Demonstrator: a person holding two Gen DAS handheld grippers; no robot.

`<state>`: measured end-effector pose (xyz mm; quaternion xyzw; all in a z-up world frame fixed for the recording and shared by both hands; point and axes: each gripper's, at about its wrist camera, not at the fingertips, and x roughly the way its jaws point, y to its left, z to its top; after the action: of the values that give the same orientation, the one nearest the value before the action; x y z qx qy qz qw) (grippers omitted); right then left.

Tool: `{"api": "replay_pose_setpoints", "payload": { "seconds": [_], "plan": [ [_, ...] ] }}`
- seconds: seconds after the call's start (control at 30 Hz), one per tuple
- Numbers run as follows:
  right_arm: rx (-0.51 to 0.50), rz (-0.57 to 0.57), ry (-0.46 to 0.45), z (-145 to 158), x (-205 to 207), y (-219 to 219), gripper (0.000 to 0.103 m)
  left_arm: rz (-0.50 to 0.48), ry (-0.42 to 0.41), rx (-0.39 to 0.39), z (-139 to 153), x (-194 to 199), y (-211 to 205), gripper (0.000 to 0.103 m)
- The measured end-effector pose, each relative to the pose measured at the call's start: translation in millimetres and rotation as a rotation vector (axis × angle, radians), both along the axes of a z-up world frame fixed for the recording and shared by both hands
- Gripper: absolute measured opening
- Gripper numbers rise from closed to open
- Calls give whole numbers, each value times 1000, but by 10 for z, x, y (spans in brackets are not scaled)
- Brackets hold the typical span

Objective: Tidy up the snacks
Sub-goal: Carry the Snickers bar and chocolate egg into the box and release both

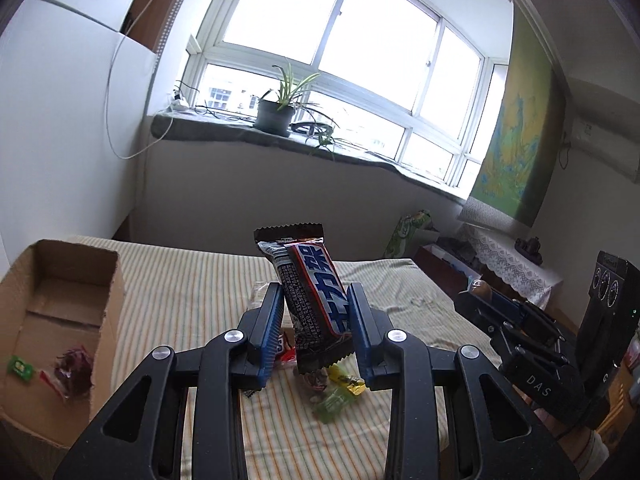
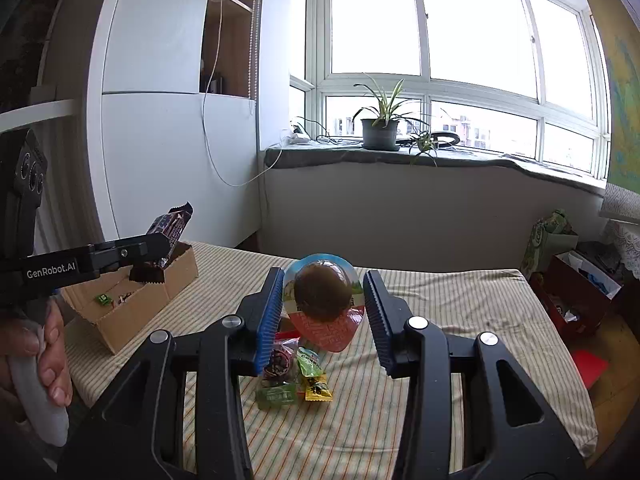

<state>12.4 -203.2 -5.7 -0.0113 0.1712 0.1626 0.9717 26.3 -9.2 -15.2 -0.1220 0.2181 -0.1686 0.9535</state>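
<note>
On the striped bed [image 2: 460,320], an inventory of the moment. Item: one left tool [image 1: 316,312], its two pads pinching a wrapped chocolate bar [image 1: 310,300]; the bar stood nearly upright, long axis tilted slightly, clear of the bedding. Item: one right tool [image 2: 326,304], pads spread either side of an egg-shaped snack in its blister card [image 2: 324,300]; whether they pressed on it I could not tell. Item: one open cardboard box [image 1: 60,320] at the left edge of the bed, holding a small green sweet [image 1: 20,368] and a dark red packet [image 1: 74,372]. The box lay to the left of the held bar, so the left tool was much the nearer; I judged the next move a sideways carry over the rim. Item: a loose heap of small wrapped snacks [image 2: 296,376], four or five as far as I could count, lying under the tools.
</note>
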Motion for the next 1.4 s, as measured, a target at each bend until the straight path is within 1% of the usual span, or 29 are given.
{"api": "replay_pose_setpoints", "payload": {
  "seconds": [0.17,0.3,0.5,0.67,0.8,0.93,1.03,1.2,1.4],
  "plan": [
    [-38,51,23,-4,-8,327,43,39,14,-27,-121,-124,232,31],
    [-66,123,38,-23,24,742,43,90,28,-56,-196,-194,527,31],
    [-88,279,50,-75,103,1536,43,203,40,-83,-312,-366,1117,31],
    [-89,427,45,-81,72,2213,43,325,58,-77,-402,-557,1624,31],
    [-84,510,27,-22,66,2594,43,407,69,-65,-430,-695,1921,31],
    [-77,551,2,41,48,2766,43,445,54,-51,-352,-744,2083,31],
    [-76,562,9,30,94,2837,43,450,46,-41,-309,-729,2105,31],
    [-97,576,63,-162,198,2912,43,430,72,-43,-410,-593,2096,31],
    [-120,582,145,-484,385,3049,43,417,144,-61,-660,-435,2164,31]
  ]
}}
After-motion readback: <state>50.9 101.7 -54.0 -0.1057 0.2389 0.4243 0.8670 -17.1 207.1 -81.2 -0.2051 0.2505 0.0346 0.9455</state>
